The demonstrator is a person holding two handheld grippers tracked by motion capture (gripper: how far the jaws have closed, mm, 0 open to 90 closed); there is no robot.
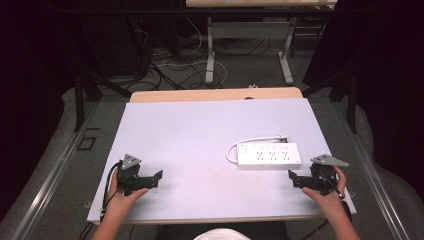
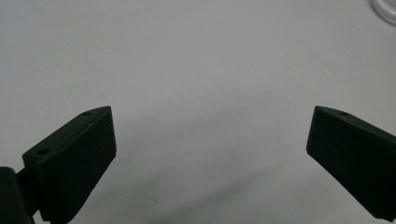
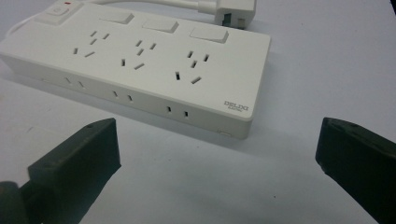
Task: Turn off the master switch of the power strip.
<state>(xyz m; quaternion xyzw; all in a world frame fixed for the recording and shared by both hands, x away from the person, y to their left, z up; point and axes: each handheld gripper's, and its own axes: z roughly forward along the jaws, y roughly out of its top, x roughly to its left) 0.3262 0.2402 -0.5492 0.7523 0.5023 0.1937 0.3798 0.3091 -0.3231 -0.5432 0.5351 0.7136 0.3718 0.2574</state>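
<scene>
White table top (image 1: 200, 130) on wooden table, bare wood strip (image 1: 215, 94) showing at far edge. White power strip (image 1: 269, 154) lies flat on right half, near front; its white cord (image 1: 250, 142) loops behind it, plug (image 1: 284, 136) resting on surface.

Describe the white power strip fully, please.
The white plastic power strip lies flat, sockets up, on the pale table, near the right gripper but untouched. It has three socket groups, each with a rocker switch, plus a main button with a red mark. Its white cable loops behind, ending in an unplugged plug.
</scene>
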